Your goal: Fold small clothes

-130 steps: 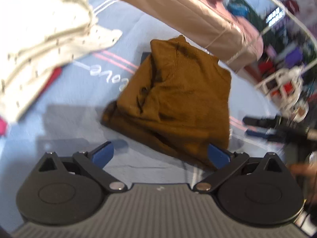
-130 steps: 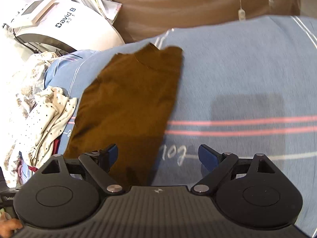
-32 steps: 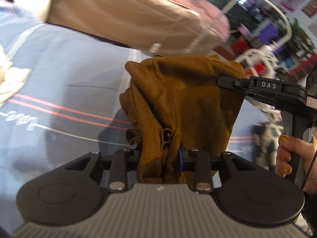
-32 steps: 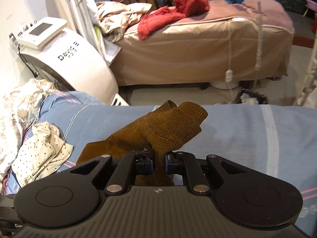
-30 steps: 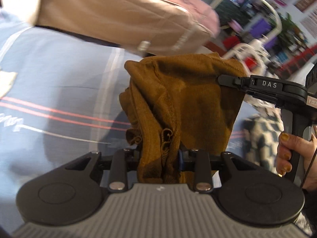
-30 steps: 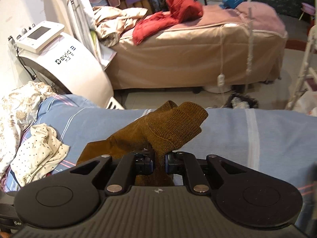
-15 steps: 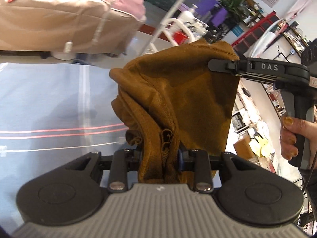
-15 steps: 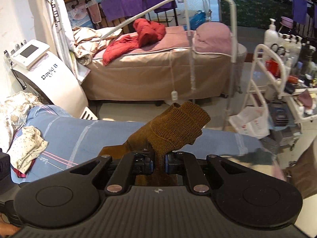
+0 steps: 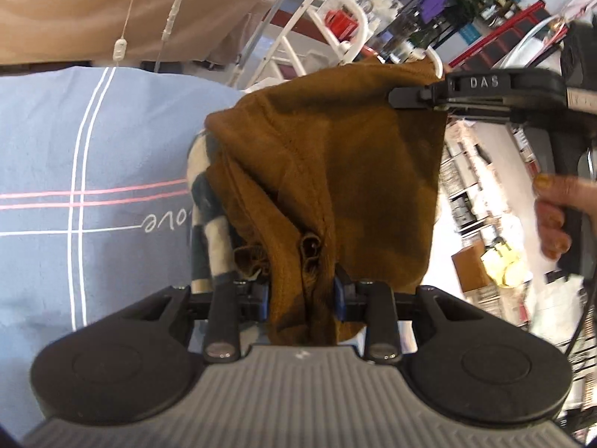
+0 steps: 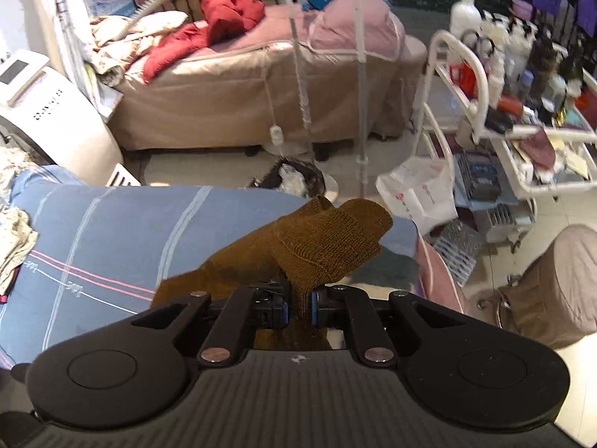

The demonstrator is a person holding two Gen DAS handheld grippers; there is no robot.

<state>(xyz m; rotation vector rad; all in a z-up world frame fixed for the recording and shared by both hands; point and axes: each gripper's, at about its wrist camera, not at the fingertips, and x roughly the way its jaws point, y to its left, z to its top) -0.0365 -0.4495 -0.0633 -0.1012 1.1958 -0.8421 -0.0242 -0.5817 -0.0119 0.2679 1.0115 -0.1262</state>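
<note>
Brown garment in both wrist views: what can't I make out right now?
- Left wrist view: brown garment blocks the bedspread behind it; its lower hem is hidden behind the left tongs.
- Right wrist view: right tongs body covers the hanging cloth below.
- Neither view shows whether the garment clears the bed.

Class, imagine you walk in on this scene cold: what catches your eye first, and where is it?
A brown knit garment fills the middle, held up between the two grippers: the left gripper pinches its bunched lower edge, the right gripper another edge. Behind lies the blue striped bedspread.
</note>
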